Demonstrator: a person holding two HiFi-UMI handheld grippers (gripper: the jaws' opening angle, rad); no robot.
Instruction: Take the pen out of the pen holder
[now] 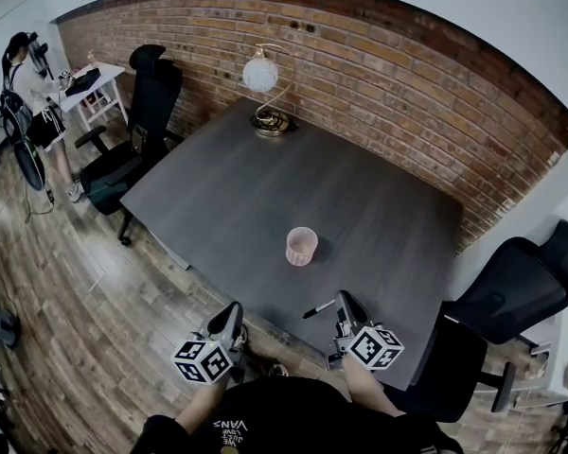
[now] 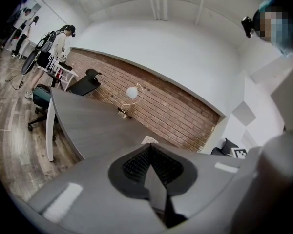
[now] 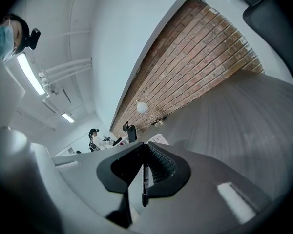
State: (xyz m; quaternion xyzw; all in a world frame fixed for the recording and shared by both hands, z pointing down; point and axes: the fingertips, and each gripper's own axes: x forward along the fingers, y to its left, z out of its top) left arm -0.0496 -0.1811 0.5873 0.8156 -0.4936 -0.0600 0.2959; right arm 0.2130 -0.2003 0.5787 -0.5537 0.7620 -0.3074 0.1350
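Closest to the head camera, a dark shirt (image 1: pixel 265 424) carries the word VANS, seen upside down. Just ahead of it, the left gripper (image 1: pixel 235 310) hangs off the near edge of the grey table (image 1: pixel 227 187), over the plank floor (image 1: pixel 104 339). The right gripper (image 1: pixel 344 301) sits above that same edge, clenched on a black pen (image 1: pixel 317 308) that juts out to its left. The pink pen holder (image 1: pixel 301 246) stands ahead of the right gripper and slightly to its left, well apart from the pen. Beyond the holder, bare tabletop runs to a globe lamp (image 1: pixel 263 83) at the far edge.

From the left gripper view, the left gripper (image 2: pixel 149 147) has its jaws pressed together with nothing between them. The pen holder (image 2: pixel 149 140) peeks just over their tips. Open table (image 2: pixel 88 126) spreads ahead and to the left, as far as the lamp (image 2: pixel 132 92) by the brick wall (image 2: pixel 176 106).

From the right gripper view, the right gripper (image 3: pixel 145 147) clamps the pen (image 3: pixel 145 182), which lies across the pads. The pen bears a white label, though its print is too small to read. The pen holder (image 3: pixel 158 139) shows just past the tips. Bare table (image 3: pixel 234 116) opens wide to the gripper's right.
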